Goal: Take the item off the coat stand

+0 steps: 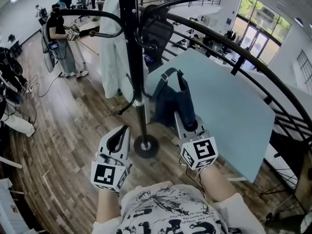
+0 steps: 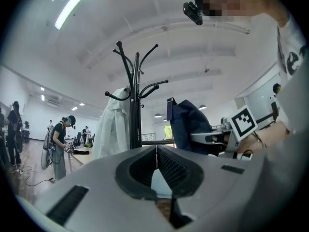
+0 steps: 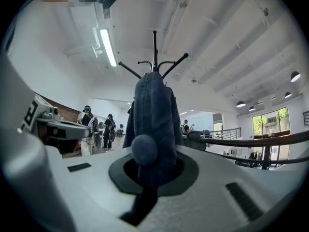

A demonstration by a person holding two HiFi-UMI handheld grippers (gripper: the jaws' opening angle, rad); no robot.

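Right gripper (image 3: 152, 164) is clamped on a dark blue bag (image 1: 168, 104) just beside the coat stand (image 1: 130, 57), can't see inside it, and the left gripper (image 2: 157, 152) is pinched shut on nothing.

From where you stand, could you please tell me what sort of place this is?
Probably a large open-plan workspace or lab: a curved black railing, tall windows, a wood-plank floor, and other people working beyond the coat stand.

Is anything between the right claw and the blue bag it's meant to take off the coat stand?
Nothing visible: the right claw is shut on the blue bag itself, beside the coat stand.
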